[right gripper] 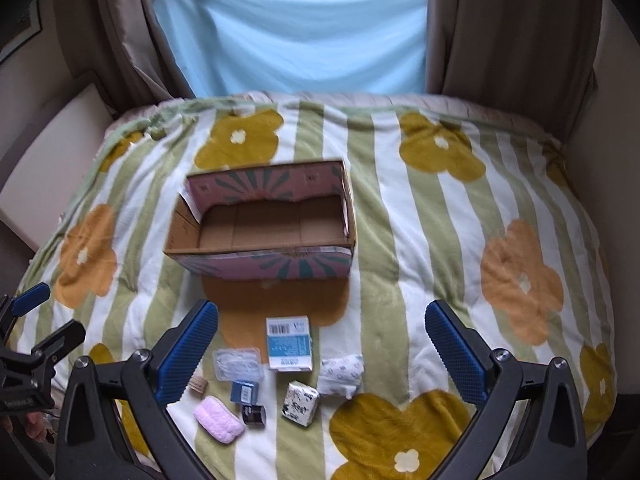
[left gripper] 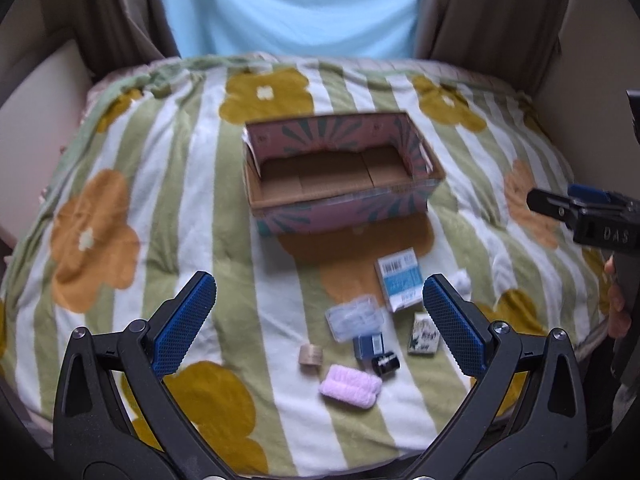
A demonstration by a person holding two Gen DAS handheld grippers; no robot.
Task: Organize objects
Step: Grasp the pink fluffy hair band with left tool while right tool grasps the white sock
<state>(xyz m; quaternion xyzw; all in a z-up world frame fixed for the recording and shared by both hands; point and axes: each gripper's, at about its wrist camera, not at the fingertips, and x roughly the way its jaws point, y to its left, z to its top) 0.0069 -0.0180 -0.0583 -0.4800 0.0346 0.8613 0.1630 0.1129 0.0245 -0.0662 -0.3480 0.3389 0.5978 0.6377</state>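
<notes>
An open pink cardboard box (left gripper: 340, 172) (right gripper: 264, 236) with teal rays stands empty on a flowered blanket. Nearer to me lies a cluster of small items: a blue-and-white carton (left gripper: 400, 280) (right gripper: 289, 344), a clear plastic case (left gripper: 354, 318) (right gripper: 238, 364), a small dark blue box (left gripper: 369, 346) (right gripper: 244, 391), a black jar (left gripper: 386, 364) (right gripper: 254, 415), a pink fuzzy pad (left gripper: 350, 390) (right gripper: 218, 424), a tan roll (left gripper: 311, 354) (right gripper: 199, 384), a patterned packet (left gripper: 424, 334) (right gripper: 300, 403) and a white pouch (right gripper: 340, 374). My left gripper (left gripper: 320, 324) and right gripper (right gripper: 322, 352) hover above them, both open and holding nothing.
The green-striped blanket (left gripper: 160, 200) (right gripper: 420, 220) covers a cushion between beige armrests. A pale blue curtain (right gripper: 292, 28) hangs behind. The right gripper (left gripper: 580, 216) shows at the left view's right edge, a hand (left gripper: 616, 300) below it; the left gripper (right gripper: 36, 332) shows at the right view's left edge.
</notes>
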